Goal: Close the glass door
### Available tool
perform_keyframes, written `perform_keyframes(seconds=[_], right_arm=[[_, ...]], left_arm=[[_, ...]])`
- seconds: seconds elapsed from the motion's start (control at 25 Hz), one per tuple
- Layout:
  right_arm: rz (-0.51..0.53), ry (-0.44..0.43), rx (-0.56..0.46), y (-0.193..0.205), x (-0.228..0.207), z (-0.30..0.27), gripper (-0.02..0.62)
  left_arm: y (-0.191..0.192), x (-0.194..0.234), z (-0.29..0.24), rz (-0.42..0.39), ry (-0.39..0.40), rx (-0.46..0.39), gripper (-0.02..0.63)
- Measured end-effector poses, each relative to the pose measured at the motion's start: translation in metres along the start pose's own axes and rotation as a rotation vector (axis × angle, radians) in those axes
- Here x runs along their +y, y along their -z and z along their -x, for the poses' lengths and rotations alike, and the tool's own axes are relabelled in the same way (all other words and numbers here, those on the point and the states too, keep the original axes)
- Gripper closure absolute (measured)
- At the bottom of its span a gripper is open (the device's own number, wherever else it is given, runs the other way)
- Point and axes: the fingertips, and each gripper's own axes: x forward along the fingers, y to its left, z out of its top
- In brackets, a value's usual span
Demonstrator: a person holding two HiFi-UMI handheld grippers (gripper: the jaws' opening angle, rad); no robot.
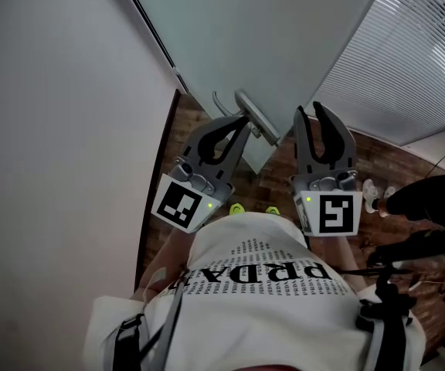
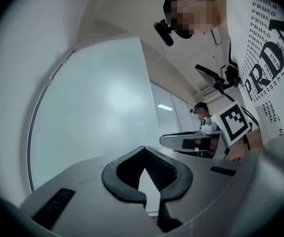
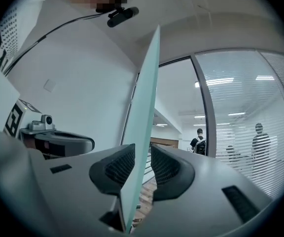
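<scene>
Right gripper [image 3: 142,148] has its jaws slightly apart, straddling the glass door [image 3: 146,98] edge, which we see swung open; left gripper [image 2: 143,149] is pinched closed near the lever handle [image 1: 259,122]. Our shirt [image 1: 269,273] reads PRDA.

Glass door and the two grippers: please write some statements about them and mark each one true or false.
1. The jaws of the right gripper are apart, with the edge of the glass door between them. True.
2. The left gripper is wide open. False: its jaw tips meet.
3. A metal handle sits on the door close to the left gripper. True.
4. The floor is grey carpet. False: it is reddish brown.
5. The door is fully closed. False: its free edge stands clear, with a corridor visible beyond.
</scene>
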Motion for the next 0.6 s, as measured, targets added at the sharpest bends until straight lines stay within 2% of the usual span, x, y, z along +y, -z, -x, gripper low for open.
perform_keyframes(seconds=[0.16,0.6], right_arm=[[0.032,-0.020,0.078,0.013,0.003,-0.005,0.534],[0.025,-0.052,0.101,0.003,0.008,-0.009,0.537]], left_arm=[[0.000,-0.003,-0.002,0.001,0.024,0.000,0.614],[-0.005,-0.006,0.001,0.030,0.048,0.004,0.614]])
